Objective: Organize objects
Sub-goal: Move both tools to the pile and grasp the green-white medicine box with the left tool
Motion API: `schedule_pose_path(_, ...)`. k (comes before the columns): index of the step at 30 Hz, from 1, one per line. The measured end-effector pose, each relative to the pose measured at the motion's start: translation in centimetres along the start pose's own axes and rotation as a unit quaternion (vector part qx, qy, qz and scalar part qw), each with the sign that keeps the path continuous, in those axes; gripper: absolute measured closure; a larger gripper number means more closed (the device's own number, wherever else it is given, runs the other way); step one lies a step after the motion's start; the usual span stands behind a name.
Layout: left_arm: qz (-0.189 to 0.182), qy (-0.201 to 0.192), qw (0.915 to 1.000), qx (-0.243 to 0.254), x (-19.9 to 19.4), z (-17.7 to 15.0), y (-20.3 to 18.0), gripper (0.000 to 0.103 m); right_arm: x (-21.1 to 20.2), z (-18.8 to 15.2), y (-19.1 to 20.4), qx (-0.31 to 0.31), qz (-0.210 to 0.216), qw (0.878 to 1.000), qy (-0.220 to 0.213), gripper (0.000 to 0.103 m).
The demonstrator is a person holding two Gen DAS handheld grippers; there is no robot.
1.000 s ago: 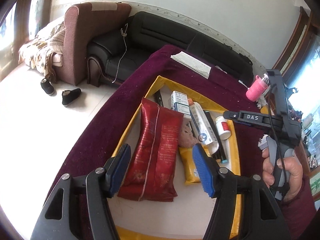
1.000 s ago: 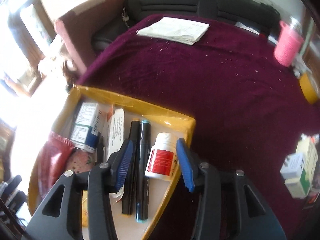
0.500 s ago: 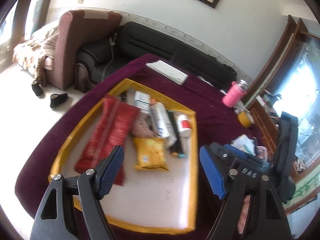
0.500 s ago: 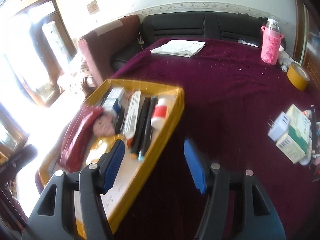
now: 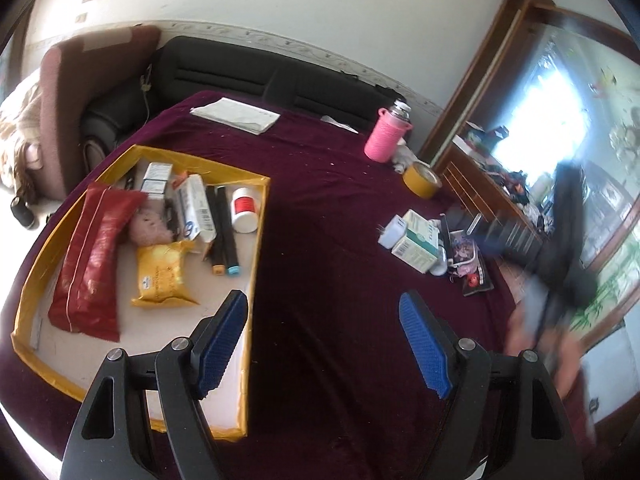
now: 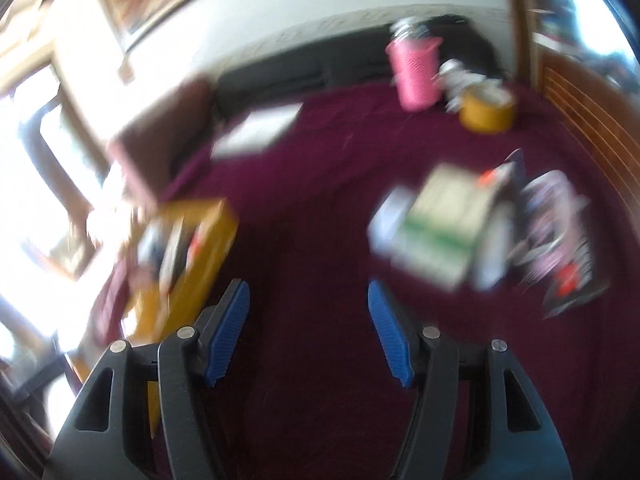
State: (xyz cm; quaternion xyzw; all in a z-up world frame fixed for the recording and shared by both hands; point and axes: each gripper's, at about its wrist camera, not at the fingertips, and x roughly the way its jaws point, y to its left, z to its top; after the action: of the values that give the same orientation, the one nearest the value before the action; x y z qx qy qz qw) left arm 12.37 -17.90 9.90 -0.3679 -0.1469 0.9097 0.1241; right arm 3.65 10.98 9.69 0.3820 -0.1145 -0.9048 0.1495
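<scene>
A yellow-rimmed tray (image 5: pixel 260 208) on the dark red cloth holds a red packet (image 5: pixel 92 248), a yellow packet (image 5: pixel 162 276), a white bottle (image 5: pixel 244 210), two markers (image 5: pixel 226 232) and small boxes. My left gripper (image 5: pixel 324 344) hangs open and empty over the cloth, just right of the tray's rim. To the right, a loose pile includes a green and white box (image 5: pixel 416 242) and a white adapter (image 5: pixel 390 230). The right wrist view is blurred. There my right gripper (image 6: pixel 308 332) stands open and empty over bare cloth, between the tray (image 6: pixel 208 236) and the green and white box (image 6: pixel 440 224).
A pink bottle (image 5: pixel 386 136) and a yellow tape roll (image 5: pixel 422 180) stand at the far right of the table. Folded paper (image 5: pixel 236 114) lies at the back. A black sofa (image 5: pixel 248 72) is behind, and a wooden cabinet (image 5: pixel 472 184) is at the right. A person's blurred hand (image 5: pixel 532 320) is at the right edge.
Both grippers drew back from the tray and swung right over the cloth, with their jaws wider. The red packet and the white bottle stay in the tray.
</scene>
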Motion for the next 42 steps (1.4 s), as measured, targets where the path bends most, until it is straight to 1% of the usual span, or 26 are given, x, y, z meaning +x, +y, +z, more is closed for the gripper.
schedule_pose_path(1,0.002,0.001,1.0000,0.005,0.1,0.0,-0.4,0.030,-1.8,2.6,-1.1,0.010,-0.006,1.000,-0.027,0.042)
schedule_pose_path(2,0.004,0.000,1.0000,0.007,0.0,0.0,-0.6,0.030,-4.4,6.2,-2.2,0.013,-0.025,0.997,-0.067,0.040)
schedule_pose_path(3,0.004,-0.001,1.0000,0.006,-0.1,0.0,-0.7,0.030,-5.6,8.1,-2.6,0.010,-0.039,0.996,-0.084,0.035)
schedule_pose_path(4,0.000,-0.001,1.0000,0.003,-0.2,-0.1,-0.7,0.030,-7.0,10.2,-3.0,0.004,-0.060,0.993,-0.100,0.015)
schedule_pose_path(5,-0.004,0.000,1.0000,0.002,-0.3,-0.2,-0.7,0.030,-7.9,11.9,-3.4,-0.003,-0.079,0.991,-0.106,0.010)
schedule_pose_path(7,-0.009,0.003,1.0000,0.001,-0.1,-0.6,-0.7,0.030,-7.5,12.9,-4.0,-0.016,-0.102,0.990,-0.093,0.010)
schedule_pose_path(9,-0.012,0.010,0.9999,0.003,0.5,-0.8,-0.8,0.030,-4.4,11.9,-5.0,-0.026,-0.104,0.993,-0.045,0.010)
schedule_pose_path(10,-0.013,0.017,0.9998,0.003,1.0,-1.0,-0.9,0.030,-3.1,11.1,-5.5,-0.024,-0.098,0.995,-0.024,0.010)
schedule_pose_path(12,-0.017,0.032,0.9993,0.000,2.0,-1.3,-0.7,0.030,0.9,9.2,-7.0,0.001,-0.074,0.997,0.022,0.010)
schedule_pose_path(13,-0.021,0.038,0.9990,-0.004,2.4,-1.4,-0.6,0.030,1.9,8.7,-7.5,0.011,-0.070,0.997,0.031,0.010)
schedule_pose_path(14,-0.024,0.044,0.9987,-0.008,2.7,-1.5,-0.3,0.030,3.6,8.3,-8.1,0.028,-0.051,0.997,0.045,0.011)
schedule_pose_path(16,-0.023,0.048,0.9985,-0.011,3.0,-1.5,0.0,0.030,5.5,8.0,-8.4,0.042,-0.021,0.997,0.066,0.011)
schedule_pose_path(17,-0.018,0.049,0.9986,-0.012,3.2,-1.5,0.3,0.030,6.7,8.2,-8.2,0.042,-0.017,0.996,0.077,0.011)
schedule_pose_path(18,-0.016,0.048,0.9986,-0.014,3.2,-1.5,0.6,0.030,7.0,8.2,-8.3,0.038,-0.025,0.996,0.079,0.011)
schedule_pose_path(20,-0.016,0.049,0.9985,-0.022,3.4,-1.3,1.1,0.030,8.9,9.2,-8.2,0.021,-0.069,0.994,0.081,0.011)
schedule_pose_path(22,-0.019,0.050,0.9982,-0.027,3.6,-1.2,1.5,0.030,10.4,9.9,-8.6,0.021,-0.087,0.992,0.088,0.011)
schedule_pose_path(25,-0.013,0.044,0.9985,-0.029,3.6,-1.1,2.1,0.030,13.7,10.5,-9.5,0.013,-0.089,0.988,0.122,0.011)
schedule_pose_path(27,-0.011,0.045,0.9983,-0.035,3.7,-1.3,2.7,0.030,15.4,10.3,-9.7,0.005,-0.065,0.988,0.139,0.011)
schedule_pose_path(29,-0.010,0.051,0.9977,-0.043,4.0,-1.3,3.2,0.030,17.1,9.6,-9.5,0.010,-0.032,0.983,0.181,0.011)
schedule_pose_path(30,-0.008,0.051,0.9977,-0.044,4.0,-1.4,3.4,0.030,17.5,9.1,-9.2,0.009,-0.015,0.981,0.192,0.011)
schedule_pose_path(31,-0.006,0.050,0.9977,-0.046,4.0,-1.3,3.6,0.030,17.7,8.6,-8.8,0.008,0.012,0.978,0.206,0.011)
schedule_pose_path(34,-0.007,0.049,0.9975,-0.050,4.2,-1.2,3.8,0.030,16.4,6.0,-6.1,-0.020,0.084,0.967,0.241,0.011)
schedule_pose_path(36,-0.014,0.050,0.9975,-0.048,4.4,-1.1,3.5,0.030,14.7,4.6,-5.0,-0.028,0.125,0.960,0.248,0.011)
schedule_pose_path(38,-0.021,0.058,0.9973,-0.039,4.8,-1.2,2.8,0.030,12.5,3.9,-4.7,-0.028,0.148,0.961,0.233,0.011)
schedule_pose_path(40,-0.027,0.069,0.9968,-0.029,5.4,-1.2,1.9,0.030,10.5,3.8,-5.1,-0.020,0.141,0.969,0.204,0.011)
schedule_pose_path(42,-0.031,0.080,0.9962,-0.016,6.4,-0.8,0.4,0.030,8.3,4.0,-5.9,-0.021,0.092,0.983,0.159,0.011)
